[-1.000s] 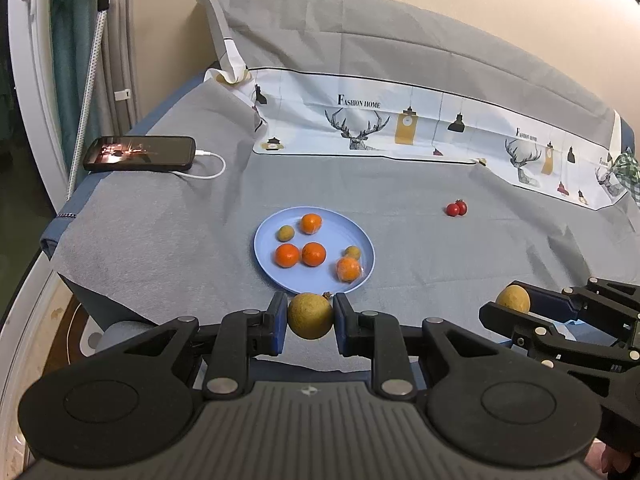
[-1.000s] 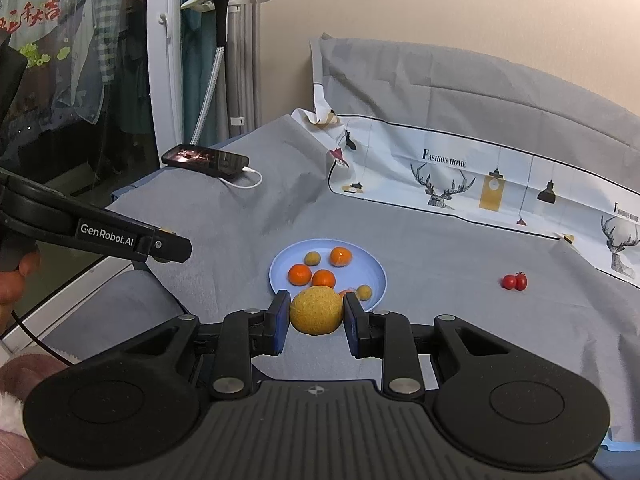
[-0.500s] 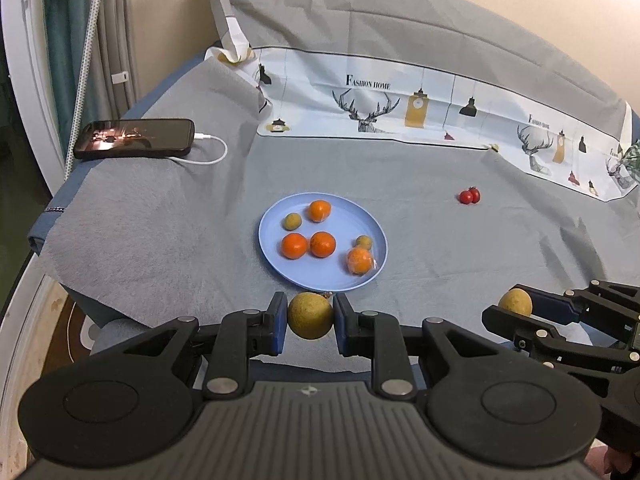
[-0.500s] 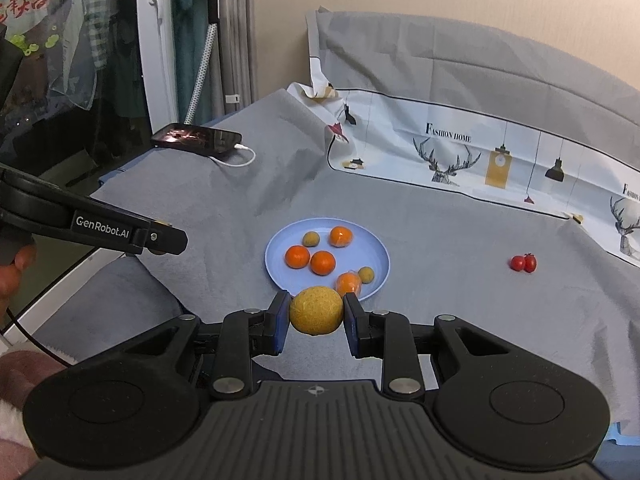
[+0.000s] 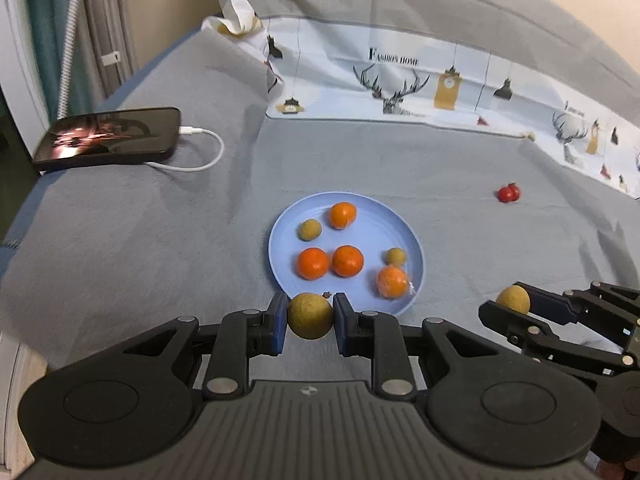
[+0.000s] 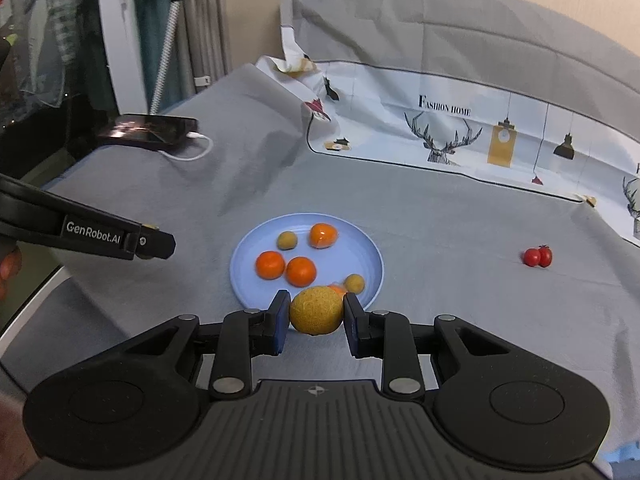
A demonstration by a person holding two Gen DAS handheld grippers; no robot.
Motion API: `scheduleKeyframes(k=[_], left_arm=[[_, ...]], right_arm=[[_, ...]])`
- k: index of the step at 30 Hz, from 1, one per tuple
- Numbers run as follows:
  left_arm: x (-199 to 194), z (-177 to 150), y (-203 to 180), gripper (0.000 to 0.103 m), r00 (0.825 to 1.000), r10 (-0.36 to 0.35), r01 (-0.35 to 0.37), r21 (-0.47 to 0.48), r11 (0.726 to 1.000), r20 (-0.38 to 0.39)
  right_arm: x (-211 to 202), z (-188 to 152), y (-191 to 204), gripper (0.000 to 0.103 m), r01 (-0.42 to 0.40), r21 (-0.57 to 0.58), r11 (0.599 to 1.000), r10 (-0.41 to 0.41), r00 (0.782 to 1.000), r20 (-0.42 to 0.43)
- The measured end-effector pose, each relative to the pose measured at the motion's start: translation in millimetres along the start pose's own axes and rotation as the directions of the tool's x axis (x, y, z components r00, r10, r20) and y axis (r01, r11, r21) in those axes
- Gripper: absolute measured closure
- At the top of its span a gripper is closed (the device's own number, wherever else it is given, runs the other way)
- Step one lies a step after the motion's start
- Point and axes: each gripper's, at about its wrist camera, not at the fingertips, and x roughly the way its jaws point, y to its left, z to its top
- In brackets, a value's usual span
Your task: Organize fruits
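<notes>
Fruit is in both of your tongs at once: the left gripper [image 5: 310, 316] is clamped on a dull yellow-brown fruit [image 5: 310, 315], and the right gripper [image 6: 316, 312] is clamped on a brighter yellow fruit [image 6: 316, 310], each pressed between the blue pads.

What has changed over the last second is the approach. Both tongs have come forward and lower toward the blue plate [image 5: 402, 224], which now sits larger and closer in both views; its near rim lies just beyond the two held fruits. The grips have not altered.

On the plate you already have four orange fruits, one of them [image 5: 392, 281] in a clear wrapper near the right rim, and two small brownish ones, such as the one [image 5: 310, 229] toward the far left. The open space is at the near side and the middle right.

Two red cherry tomatoes [image 5: 509, 193] lie on the grey cloth [image 5: 120, 248], well apart from the plate toward the right edge. A phone [image 5: 108, 138] on its cable rests near the far left edge.

By my reading, you are about to set both fruits down; the tomatoes remain to collect.
</notes>
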Motion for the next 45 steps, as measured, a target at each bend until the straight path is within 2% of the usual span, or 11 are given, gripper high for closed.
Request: scheduleKeyframes(k=[12, 20, 22, 23, 24, 25, 26, 28, 36, 40, 45], left_arm=[[113.1, 35.2, -11.6, 0.077, 0.993, 0.01, -0.005, 0.048, 0.999, -0.114], [158.0, 50.2, -16.2, 0.077, 0.988, 0.039, -0.029, 0.07, 0.997, -0.148], [161.6, 53.3, -15.6, 0.074, 0.989, 0.037, -0.027, 0.072, 0.997, -0.145], [161.0, 55.2, -16.6, 0.055, 0.99, 0.037, -0.027, 0.069, 0.997, -0.137], [158.9, 56.5, -16.7, 0.024, 0.991, 0.043, -0.035, 0.065, 0.997, -0.125], [154.5, 57.3, -16.8, 0.01, 0.993, 0.055, -0.049, 0.06, 0.997, -0.106], [149.1, 57.5, -17.4, 0.001, 0.994, 0.067, -0.062, 0.059, 0.996, -0.084], [138.2, 56.8, -19.7, 0.0, 0.995, 0.075, -0.071, 0.07, 0.995, -0.058], [82.6, 35.1, -26.3, 0.0, 0.99, 0.079, -0.068, 0.09, 0.994, -0.12], [43.0, 18.2, -26.0, 0.0, 0.99, 0.078, -0.067, 0.09, 0.994, -0.12], [-9.0, 0.9, -20.5, 0.0, 0.996, 0.068, -0.066, 0.035, 0.997, -0.065]], right_arm=[[104.3, 14.2, -28.3, 0.073, 0.002, 0.001, 1.0, -0.002, 0.996, -0.089], [155.0, 19.7, -36.5, 0.073, -0.016, -0.02, 1.0, 0.013, 0.992, -0.124], [163.2, 21.7, -37.3, 0.073, -0.034, -0.02, 0.999, 0.031, 0.991, -0.13], [164.9, 23.2, -38.6, 0.071, -0.036, -0.016, 0.999, 0.033, 0.991, -0.129], [164.7, 24.6, -39.6, 0.062, -0.027, -0.01, 1.0, 0.026, 0.992, -0.125], [162.8, 25.5, -41.2, 0.049, -0.018, -0.001, 1.0, 0.017, 0.993, -0.119], [160.1, 25.8, -42.9, 0.042, -0.011, 0.005, 1.0, 0.012, 0.993, -0.117], [149.0, 24.5, -44.7, 0.027, 0.002, 0.019, 1.0, 0.0, 0.994, -0.11], [78.6, 7.5, -34.9, 0.007, 0.004, 0.093, 0.996, 0.009, 0.991, -0.134], [37.6, -1.1, -27.6, 0.003, -0.019, 0.173, 0.985, 0.044, 0.99, -0.137], [-6.1, -0.7, -21.7, 0.001, -0.028, 0.197, 0.98, 0.049, 0.993, -0.105]])
